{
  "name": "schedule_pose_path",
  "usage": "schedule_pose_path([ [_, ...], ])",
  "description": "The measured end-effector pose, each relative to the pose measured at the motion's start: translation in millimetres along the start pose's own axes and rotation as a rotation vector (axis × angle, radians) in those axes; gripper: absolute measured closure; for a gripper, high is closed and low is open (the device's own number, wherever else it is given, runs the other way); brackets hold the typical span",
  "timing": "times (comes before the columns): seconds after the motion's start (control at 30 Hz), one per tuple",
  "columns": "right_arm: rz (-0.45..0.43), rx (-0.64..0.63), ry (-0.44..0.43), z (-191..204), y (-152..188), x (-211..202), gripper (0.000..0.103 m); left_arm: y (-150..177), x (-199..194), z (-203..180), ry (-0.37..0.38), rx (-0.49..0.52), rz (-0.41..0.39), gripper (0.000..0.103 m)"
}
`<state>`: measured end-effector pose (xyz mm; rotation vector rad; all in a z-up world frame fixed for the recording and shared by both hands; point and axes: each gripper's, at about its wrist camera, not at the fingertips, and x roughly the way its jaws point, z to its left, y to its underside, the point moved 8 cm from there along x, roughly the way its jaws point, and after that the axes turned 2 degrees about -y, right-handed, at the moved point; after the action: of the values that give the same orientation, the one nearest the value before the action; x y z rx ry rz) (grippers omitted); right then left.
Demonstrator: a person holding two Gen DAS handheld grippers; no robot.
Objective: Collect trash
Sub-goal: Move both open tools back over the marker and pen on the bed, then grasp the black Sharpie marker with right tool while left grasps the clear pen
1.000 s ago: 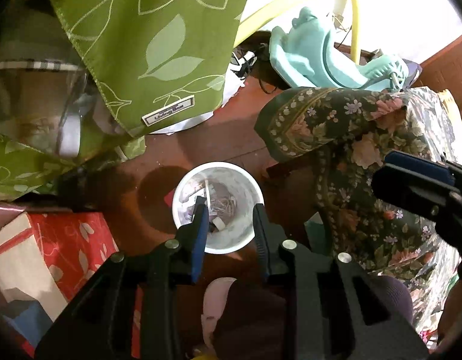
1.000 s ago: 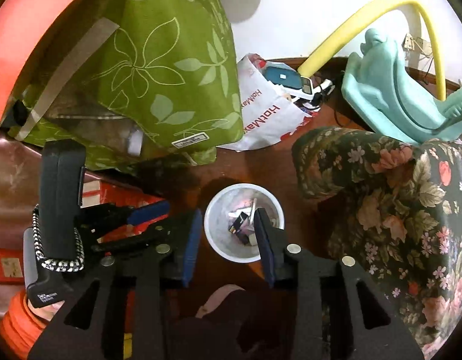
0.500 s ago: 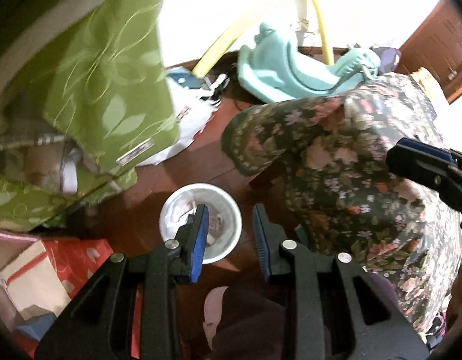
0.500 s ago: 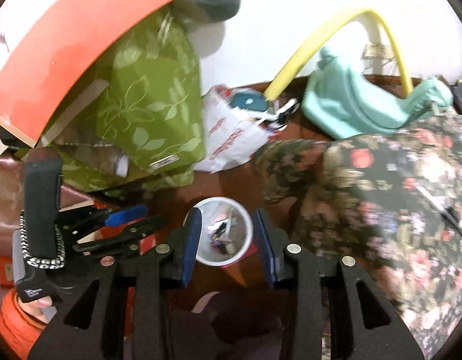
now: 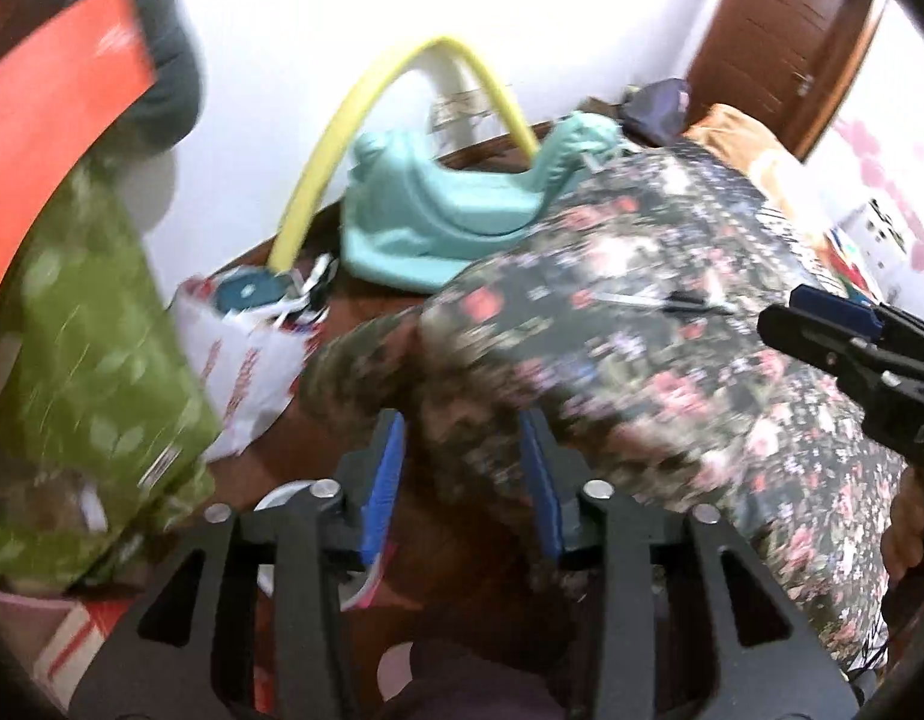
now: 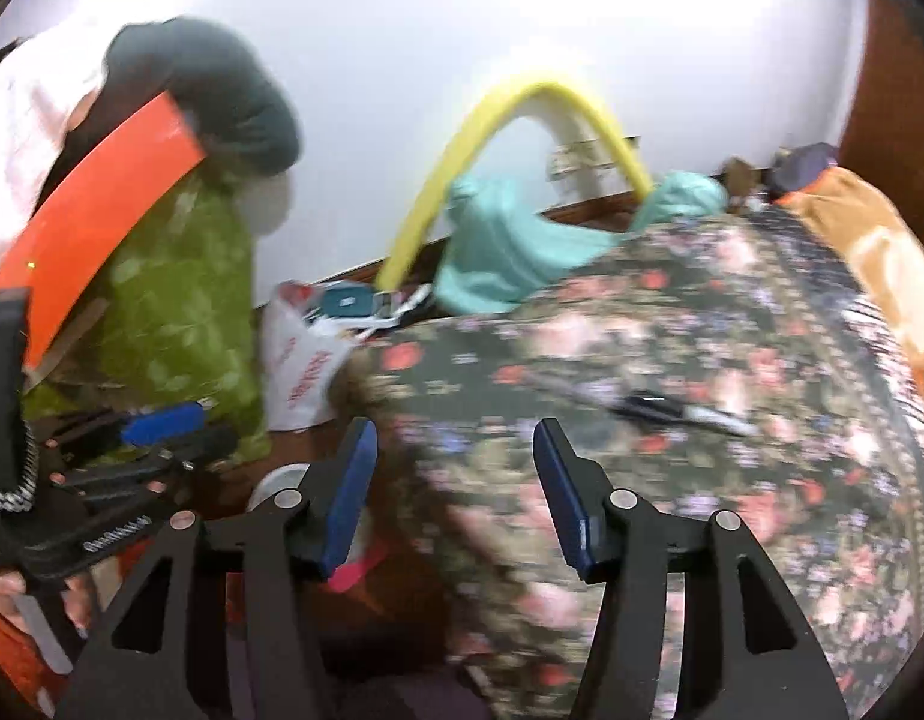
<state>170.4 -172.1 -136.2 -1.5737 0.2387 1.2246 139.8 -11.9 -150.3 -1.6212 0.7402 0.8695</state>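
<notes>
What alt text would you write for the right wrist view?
The open right gripper points at a dark floral-patterned bedspread on which a blurred black pen-like object lies. Behind are a curved yellow foam tube, a mint-green plastic seat and a white wall.

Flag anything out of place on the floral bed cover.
A dark, pen-like item lies loose on the floral bed cover, also visible from the left wrist. Motion blur hides what it is. Both grippers are open and empty.
</notes>
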Motion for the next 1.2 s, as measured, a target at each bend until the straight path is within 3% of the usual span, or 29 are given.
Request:
schedule_pose_path([
  [0.1, -0.008, 0.016, 0.034, -31.2, 2.2, -6.9, 0.051, -16.2, 8.7, -27.9, 0.024, 0.034, -0.006, 0.053],
  [0.2, 0.010, 0.045, 0.083, -69.6, 8.7, -7.4, 0.038, -31.0, 24.0, -54.4, 0.049, 0.066, 0.003, 0.053],
  [0.53, 0.096, -0.014, 0.152, -152.7, 24.5, 46.1, 0.038, -62.5, 96.1, -114.3, 0.111, 0.151, 0.075, 0.053],
  [0.67, 0.131, -0.092, 0.145, -166.2, 20.9, 77.9, 0.038, -67.2, 124.3, -130.7, 0.129, 0.192, 0.111, 0.053],
  [0.87, 0.196, -0.205, 0.069, -161.5, 15.3, 121.1, 0.038, -65.9, 152.5, -150.4, 0.161, 0.266, 0.157, 0.053],
  [1.03, 0.215, -0.214, 0.007, -154.8, 18.5, 136.7, 0.052, -56.9, 167.2, -154.4, 0.156, 0.307, 0.194, 0.053],
  [1.1, 0.223, -0.158, -0.054, -154.7, 19.8, 135.7, 0.075, -55.1, 167.8, -153.3, 0.148, 0.307, 0.192, 0.053],
  [1.13, 0.224, -0.113, -0.075, -157.4, 19.8, 135.0, 0.075, -54.1, 166.7, -153.1, 0.143, 0.308, 0.189, 0.053],
  [1.2, 0.215, -0.050, -0.067, -162.6, 20.8, 131.3, 0.082, -50.0, 164.7, -154.5, 0.141, 0.314, 0.199, 0.068],
])
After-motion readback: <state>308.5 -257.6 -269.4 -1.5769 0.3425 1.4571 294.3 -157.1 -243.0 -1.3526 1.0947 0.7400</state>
